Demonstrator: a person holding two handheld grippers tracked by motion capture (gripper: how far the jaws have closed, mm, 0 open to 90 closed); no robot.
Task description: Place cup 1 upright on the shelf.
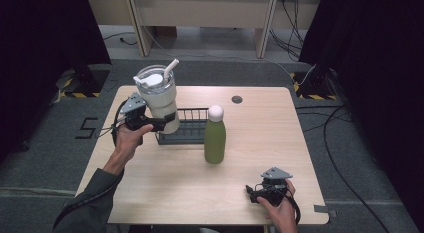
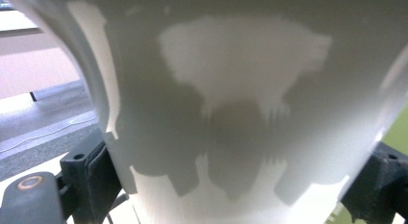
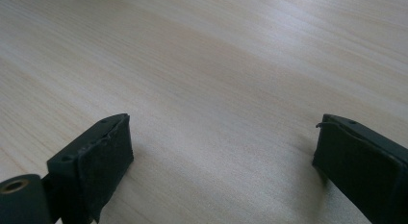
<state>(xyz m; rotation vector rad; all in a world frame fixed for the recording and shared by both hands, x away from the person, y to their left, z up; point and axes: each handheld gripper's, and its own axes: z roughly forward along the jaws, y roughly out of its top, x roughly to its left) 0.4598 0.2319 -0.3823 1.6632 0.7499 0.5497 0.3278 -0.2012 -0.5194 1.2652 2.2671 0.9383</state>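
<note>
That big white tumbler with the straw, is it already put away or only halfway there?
Halfway, it seems. The white tumbler is held in the left gripper, jaws clamped on its base, at the black wire rack. The green bottle stands on the table, untouched. The right gripper rests open.

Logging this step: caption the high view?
Left gripper holds white lidded straw tumbler above black wire rack; green bottle stands beside.

Recording lab — black curtains (image 1: 45, 38) flank a lone tabletop (image 1: 165, 178), hazard-taped stand bases (image 1: 75, 94), cables (image 1: 345, 143) across grey carpet.
</note>
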